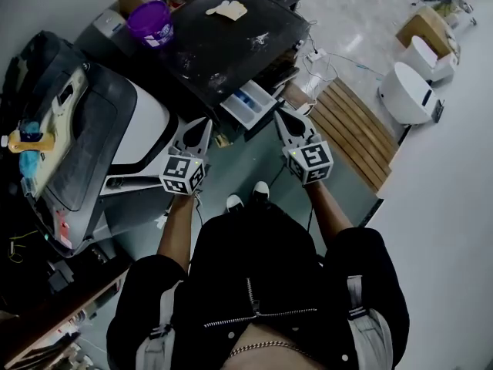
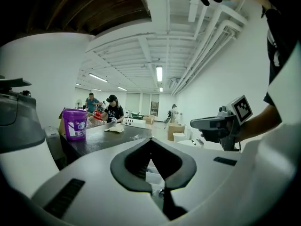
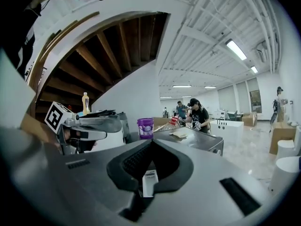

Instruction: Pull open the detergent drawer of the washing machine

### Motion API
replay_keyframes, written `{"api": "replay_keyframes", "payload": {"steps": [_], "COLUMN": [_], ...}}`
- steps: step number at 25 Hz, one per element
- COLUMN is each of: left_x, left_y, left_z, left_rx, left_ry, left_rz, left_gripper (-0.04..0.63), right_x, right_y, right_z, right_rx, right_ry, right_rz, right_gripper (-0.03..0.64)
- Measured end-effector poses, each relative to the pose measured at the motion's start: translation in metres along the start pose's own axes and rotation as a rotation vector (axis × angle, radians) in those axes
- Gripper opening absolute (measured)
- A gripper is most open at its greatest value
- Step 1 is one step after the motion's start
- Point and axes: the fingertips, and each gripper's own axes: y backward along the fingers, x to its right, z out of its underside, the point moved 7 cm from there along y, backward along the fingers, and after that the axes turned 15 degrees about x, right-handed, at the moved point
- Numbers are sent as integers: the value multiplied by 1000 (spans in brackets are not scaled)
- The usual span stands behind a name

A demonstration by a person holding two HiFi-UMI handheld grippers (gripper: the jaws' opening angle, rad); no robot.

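The black-topped washing machine point(image 1: 231, 48) stands ahead of me, and its white detergent drawer point(image 1: 248, 103) with a blue insert sticks out of the front. My left gripper point(image 1: 203, 123) hangs just left of the drawer and my right gripper point(image 1: 280, 116) just right of it. Neither touches it. Both point toward the machine with fingertips together and nothing between them. In the left gripper view the jaws of the left gripper point(image 2: 150, 140) meet over the machine's top. In the right gripper view the right gripper point(image 3: 151, 141) is shut, with a white piece point(image 3: 149, 182) showing through the gap below.
A purple tub point(image 1: 150, 23) and a rag point(image 1: 228, 8) lie on the machine's top. A white and grey washer point(image 1: 115, 129) stands at the left, a wooden pallet point(image 1: 356, 129) at the right, and white appliances point(image 1: 407, 92) beyond. People work at a far table point(image 3: 195, 114).
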Motion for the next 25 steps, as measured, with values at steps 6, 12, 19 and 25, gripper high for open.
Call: {"api": "replay_keyframes", "payload": {"steps": [6, 12, 19, 25], "left_x": [0, -1, 1, 3], "left_y": [-1, 1, 2, 4], "left_z": [-11, -12, -9, -2], "left_rx": [27, 33, 28, 12], "left_ry": [-14, -14, -5, 4], "left_rz": [8, 14, 16, 13], "left_gripper": [18, 18, 18, 18], "right_x": [-6, -7, -7, -4], "right_y": [1, 4, 9, 13], "right_z": [-16, -16, -11, -7], "right_rx": [44, 47, 35, 26], "right_ry": [19, 27, 22, 25], "right_rz": [5, 23, 32, 40], "right_gripper": [6, 5, 6, 6]}}
